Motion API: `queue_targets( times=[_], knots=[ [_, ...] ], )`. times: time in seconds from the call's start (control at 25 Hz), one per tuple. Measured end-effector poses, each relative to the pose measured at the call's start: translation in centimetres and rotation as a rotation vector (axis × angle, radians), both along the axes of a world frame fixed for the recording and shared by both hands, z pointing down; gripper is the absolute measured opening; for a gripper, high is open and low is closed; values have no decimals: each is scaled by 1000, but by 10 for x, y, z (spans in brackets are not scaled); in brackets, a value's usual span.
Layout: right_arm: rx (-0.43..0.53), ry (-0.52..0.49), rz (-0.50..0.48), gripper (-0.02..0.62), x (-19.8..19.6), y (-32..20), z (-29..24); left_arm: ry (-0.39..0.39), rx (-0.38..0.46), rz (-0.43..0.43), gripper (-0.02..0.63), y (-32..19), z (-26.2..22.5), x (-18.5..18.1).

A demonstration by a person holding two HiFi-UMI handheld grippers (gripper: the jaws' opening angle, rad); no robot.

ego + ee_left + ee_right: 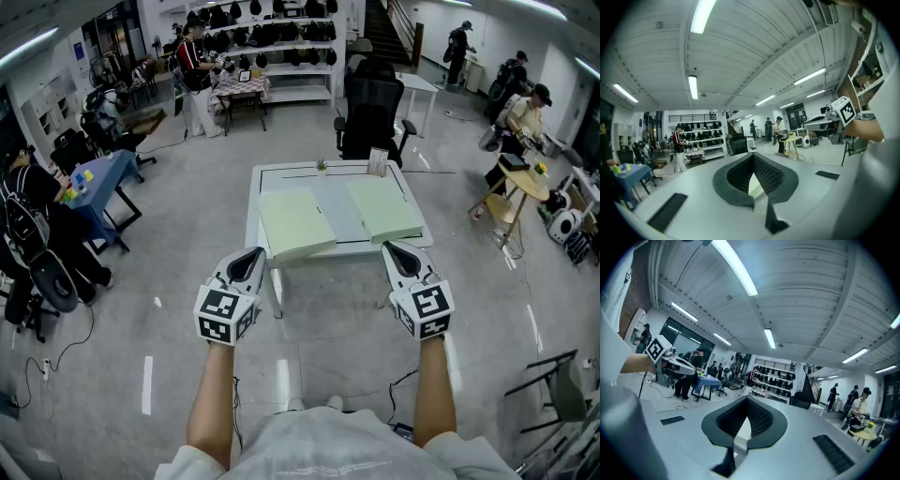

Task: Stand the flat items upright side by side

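Two pale green flat items lie flat on the white table (262,178), one at the left (295,223) and one at the right (384,208). A light grey-blue flat sheet (341,212) lies between them. My left gripper (250,262) hangs just short of the table's near left edge, and my right gripper (398,253) is just short of the near right edge. Both are shut and hold nothing. The left gripper view shows its jaws (753,159) meeting tip to tip, and in the right gripper view the jaws (746,401) are likewise pressed together. Both cameras point up across the room.
A small plant (322,166) and a card stand (378,161) sit at the table's far edge. A black office chair (370,117) stands behind it. A blue table (98,178) and seated people are at the left, and a round yellow table (520,183) is at the right.
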State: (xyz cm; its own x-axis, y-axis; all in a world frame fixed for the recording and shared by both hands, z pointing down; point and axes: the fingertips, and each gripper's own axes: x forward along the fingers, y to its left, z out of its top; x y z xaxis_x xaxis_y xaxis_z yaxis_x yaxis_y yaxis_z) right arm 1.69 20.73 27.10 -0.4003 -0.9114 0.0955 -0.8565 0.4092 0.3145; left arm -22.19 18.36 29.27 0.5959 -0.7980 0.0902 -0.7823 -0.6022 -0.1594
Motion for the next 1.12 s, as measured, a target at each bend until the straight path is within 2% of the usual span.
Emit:
queue_targets(
  times=[0.12, 0.24, 0.48, 0.88, 1.12],
  knots=[
    [5, -33, -12, 20, 0, -3, -2, -16, -23, 23, 17, 0, 5, 3],
    [0, -57, -24, 21, 0, -6, 0, -41, -2, 15, 17, -5, 6, 5],
    [-13, 8, -50, 21, 1, -20, 11, -97, 51, -8, 17, -18, 4, 11],
    [15, -3, -106, 21, 21, -49, 19, -126, 80, -30, 17, -40, 12, 39],
    [-7, -21, -211, 20, 31, -56, 24, -137, 67, -29, 17, -46, 18, 63]
  ],
)
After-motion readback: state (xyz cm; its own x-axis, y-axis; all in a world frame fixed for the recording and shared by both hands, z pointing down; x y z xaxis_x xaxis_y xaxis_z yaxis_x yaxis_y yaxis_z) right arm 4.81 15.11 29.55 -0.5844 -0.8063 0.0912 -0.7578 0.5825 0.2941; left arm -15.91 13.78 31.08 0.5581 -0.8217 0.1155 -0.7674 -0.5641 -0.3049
